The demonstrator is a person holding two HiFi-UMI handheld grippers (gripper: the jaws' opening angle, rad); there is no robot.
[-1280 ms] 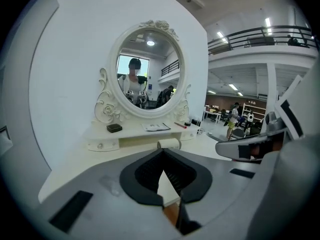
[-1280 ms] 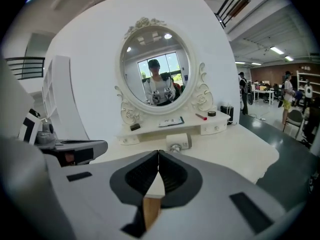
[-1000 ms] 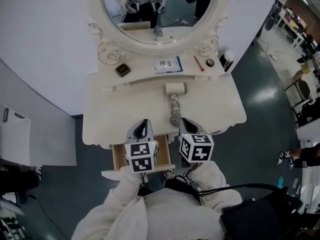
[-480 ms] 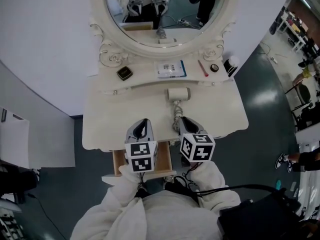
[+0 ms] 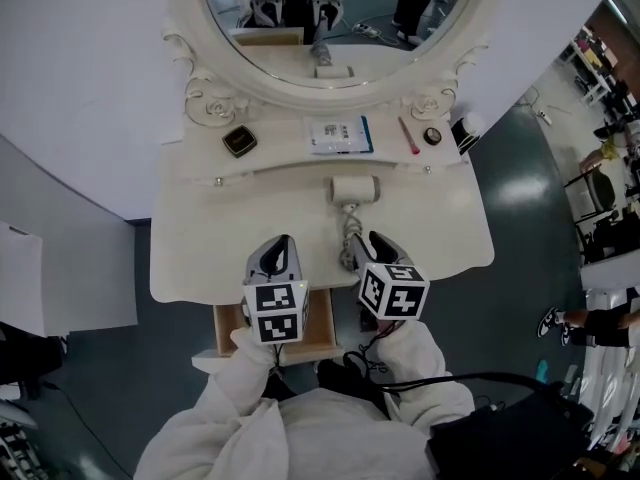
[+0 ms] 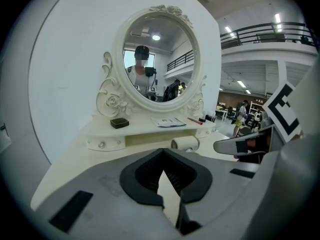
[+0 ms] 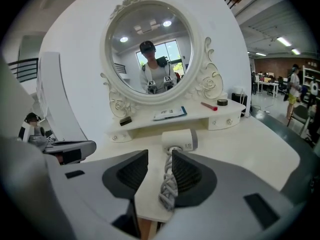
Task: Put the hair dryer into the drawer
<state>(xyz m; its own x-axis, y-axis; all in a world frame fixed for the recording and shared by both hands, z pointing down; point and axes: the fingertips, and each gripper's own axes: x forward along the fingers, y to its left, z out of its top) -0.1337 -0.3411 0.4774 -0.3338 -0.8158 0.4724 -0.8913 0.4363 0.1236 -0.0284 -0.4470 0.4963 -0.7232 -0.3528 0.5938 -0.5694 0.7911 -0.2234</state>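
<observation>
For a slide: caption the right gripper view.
Right gripper, jaws opening with coiled grey cord of cream hair dryer between them, over white vanity table.

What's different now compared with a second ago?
Both grippers moved forward over the dressing table toward the hair dryer. The right gripper, shut before, is opening its fingers, with the coiled cord between them, ungripped. The left gripper stays shut; hair dryer and open drawer are unmoved.
</observation>
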